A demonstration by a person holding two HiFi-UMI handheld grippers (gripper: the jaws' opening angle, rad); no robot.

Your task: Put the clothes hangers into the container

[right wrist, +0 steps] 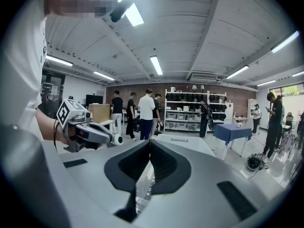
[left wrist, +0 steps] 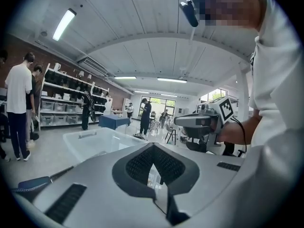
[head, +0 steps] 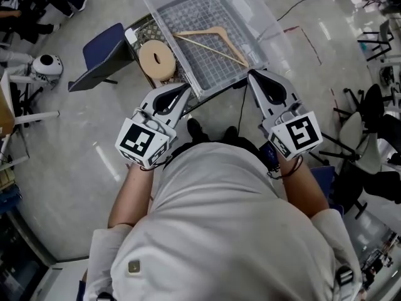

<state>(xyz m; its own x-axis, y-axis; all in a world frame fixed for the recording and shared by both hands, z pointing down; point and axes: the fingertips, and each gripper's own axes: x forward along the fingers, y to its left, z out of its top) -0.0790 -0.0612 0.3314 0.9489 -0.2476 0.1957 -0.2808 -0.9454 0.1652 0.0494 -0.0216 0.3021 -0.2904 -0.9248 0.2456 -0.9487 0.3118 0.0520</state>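
**Item 1: wooden clothes hanger** [head: 211,47]. One seen. It lies flat on the bottom of the container, its long bar slanting across. It is already where the task wants it. Your head view shows no other hanger outside the container.

**Item 2: clear container** [head: 161,17]. Open-topped plastic container, set on the table [head: 145,29] straight ahead of you, within easy reach of both grippers.

**Item 3: tan roll** [head: 156,59]. It stands on the table just beside the container's left wall and is not part of the task. A blue chair [head: 103,52] stands on the floor to the left of the table.

**Item 4: left gripper** [head: 183,91]. You hold it just short of the container's near rim, pointing at the left corner. The fingers are pressed together tip to tip with nothing between them, and they touch nothing.

**Item 5: right gripper** [head: 252,75]. It mirrors the left at the right near corner. The fingers are fully closed and empty, and they are clear of the rim.

**Note.** With both grippers empty and drawn up level before the container, this looks like a rest pose rather than a reach. Nothing left to carry is in view.
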